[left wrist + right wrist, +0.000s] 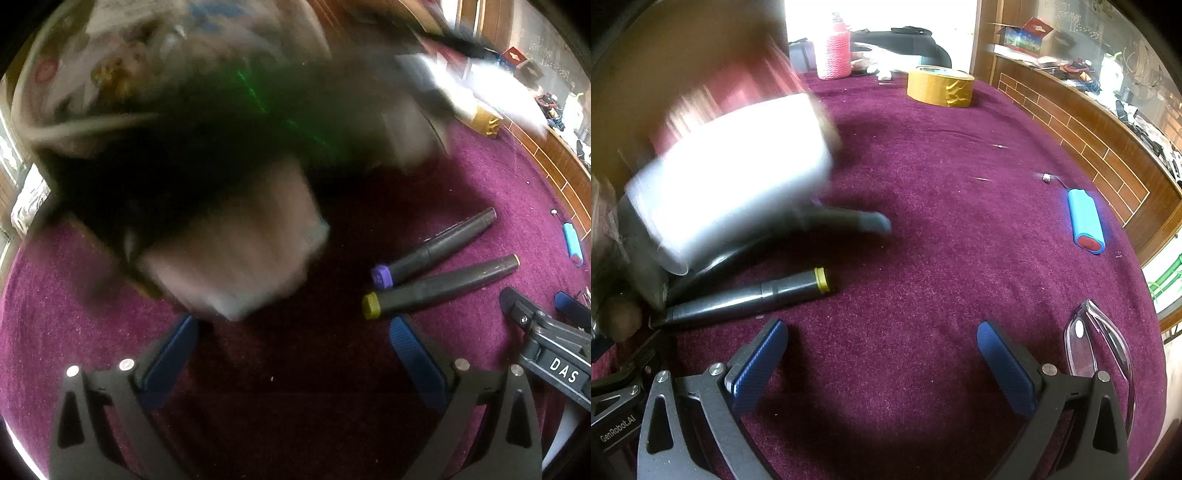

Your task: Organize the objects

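Markers: two dark markers lie side by side on the purple cloth [923,221], one with a yellow cap [439,286] and one with a purple cap [434,247].
Long axis: in the left view both run from lower left up to the right, caps toward the camera; in the right view the yellow-capped marker [746,297] lies nearly crosswise, cap pointing right.
Left gripper [295,350]: jaws wide apart, nothing between them; the markers sit ahead and to its right, just beyond the right fingertip.
Right gripper [882,354]: jaws wide apart, empty; the yellow-capped marker lies ahead and to its left, near the left fingertip.
Nearer hand: about equal, I judge; the crosswise lie suits the right gripper better.
Blurred thing: a pale boxy shape [236,243] smears across both views, possibly a container in motion; I cannot tell what it is.
Other items: blue battery pack [1086,221], tape roll [940,86], clear glasses [1097,343], all well apart from the markers.
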{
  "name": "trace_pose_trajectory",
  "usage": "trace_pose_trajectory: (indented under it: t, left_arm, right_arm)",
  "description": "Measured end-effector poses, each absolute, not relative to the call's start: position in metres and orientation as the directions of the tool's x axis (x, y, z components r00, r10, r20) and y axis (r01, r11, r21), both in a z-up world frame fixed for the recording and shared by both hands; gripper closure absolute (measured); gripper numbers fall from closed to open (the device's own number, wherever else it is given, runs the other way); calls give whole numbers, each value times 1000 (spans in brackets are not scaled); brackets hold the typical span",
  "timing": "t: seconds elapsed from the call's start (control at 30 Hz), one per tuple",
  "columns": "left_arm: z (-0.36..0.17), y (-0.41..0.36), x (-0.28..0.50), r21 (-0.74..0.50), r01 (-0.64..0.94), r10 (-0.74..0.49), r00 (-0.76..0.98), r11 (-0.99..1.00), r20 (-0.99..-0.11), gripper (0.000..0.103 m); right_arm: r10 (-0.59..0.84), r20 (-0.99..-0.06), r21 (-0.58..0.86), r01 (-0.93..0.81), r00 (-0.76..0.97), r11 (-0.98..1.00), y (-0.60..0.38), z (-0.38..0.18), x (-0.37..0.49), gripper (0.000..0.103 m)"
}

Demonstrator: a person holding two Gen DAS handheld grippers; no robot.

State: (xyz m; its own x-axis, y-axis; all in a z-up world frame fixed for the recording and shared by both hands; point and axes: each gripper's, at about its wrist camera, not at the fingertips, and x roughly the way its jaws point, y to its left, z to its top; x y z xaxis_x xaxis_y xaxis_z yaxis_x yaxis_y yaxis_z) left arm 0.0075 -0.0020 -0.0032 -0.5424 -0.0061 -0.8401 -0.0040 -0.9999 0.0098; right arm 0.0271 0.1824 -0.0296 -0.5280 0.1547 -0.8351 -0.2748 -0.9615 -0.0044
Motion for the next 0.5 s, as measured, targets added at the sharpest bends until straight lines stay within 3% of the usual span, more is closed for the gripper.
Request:
trace_pose_trajectory:
  t: [0.5]
  left_arm:
    - [2, -3, 5, 10, -7, -5, -542, -1000, -840, 0]
  right_arm:
    - [155, -835, -5, -274, -528, -962, 182, -31, 30, 0]
